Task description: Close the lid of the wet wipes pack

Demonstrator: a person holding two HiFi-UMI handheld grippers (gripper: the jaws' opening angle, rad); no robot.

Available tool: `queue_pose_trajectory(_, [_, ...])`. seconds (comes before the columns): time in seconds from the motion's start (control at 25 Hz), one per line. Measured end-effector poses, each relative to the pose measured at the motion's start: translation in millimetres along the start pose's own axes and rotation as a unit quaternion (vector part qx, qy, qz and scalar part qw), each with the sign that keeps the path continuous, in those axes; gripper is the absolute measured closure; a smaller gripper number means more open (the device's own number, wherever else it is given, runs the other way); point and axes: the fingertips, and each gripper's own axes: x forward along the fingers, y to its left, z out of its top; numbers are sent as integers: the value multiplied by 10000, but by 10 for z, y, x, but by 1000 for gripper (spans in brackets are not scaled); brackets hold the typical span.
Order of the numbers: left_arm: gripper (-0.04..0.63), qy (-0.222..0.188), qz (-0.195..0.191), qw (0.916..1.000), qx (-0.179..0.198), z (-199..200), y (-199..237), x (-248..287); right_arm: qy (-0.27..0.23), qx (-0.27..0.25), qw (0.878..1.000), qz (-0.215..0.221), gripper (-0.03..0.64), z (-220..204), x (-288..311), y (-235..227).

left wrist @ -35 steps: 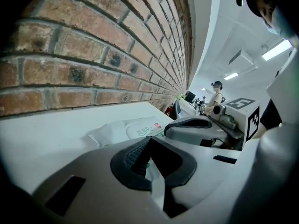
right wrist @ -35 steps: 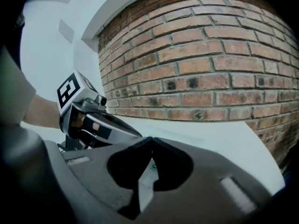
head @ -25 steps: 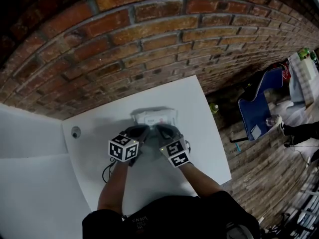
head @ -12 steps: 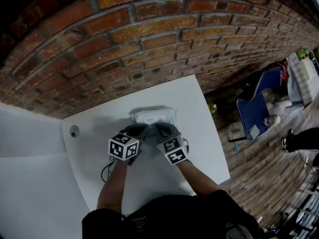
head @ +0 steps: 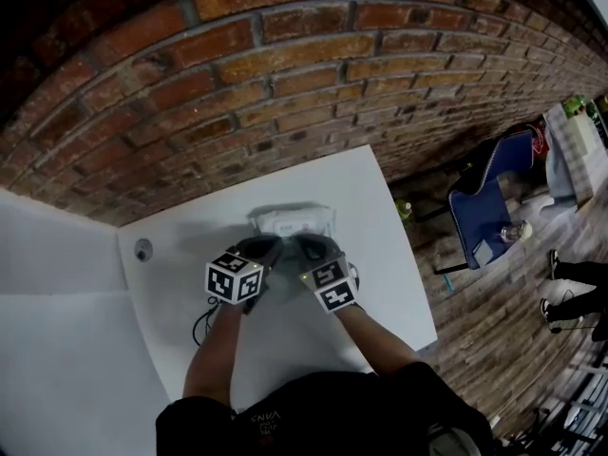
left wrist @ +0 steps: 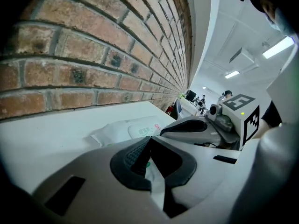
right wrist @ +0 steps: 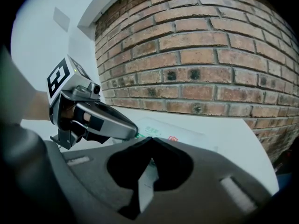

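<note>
Head view, soft white wet wipes pack point(head: 294, 220) on smooth table point(head: 372, 218), left tongs point(head: 270, 248) and right tongs point(head: 307, 246) both closed

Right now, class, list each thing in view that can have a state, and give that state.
wet wipes pack: lying flat on the table.
lid: down flat on the pack, looks closed.
left gripper: jaws shut, tips at the pack's near edge.
right gripper: jaws shut, tips at the pack's near edge.
</note>
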Motion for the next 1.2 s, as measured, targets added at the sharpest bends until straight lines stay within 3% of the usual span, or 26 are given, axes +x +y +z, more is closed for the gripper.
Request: queue_pose_trajectory(1.2, [584,-1014,257,9903,911,273,-718,-808,-780,-24,9963,-370,618,389,-977,392])
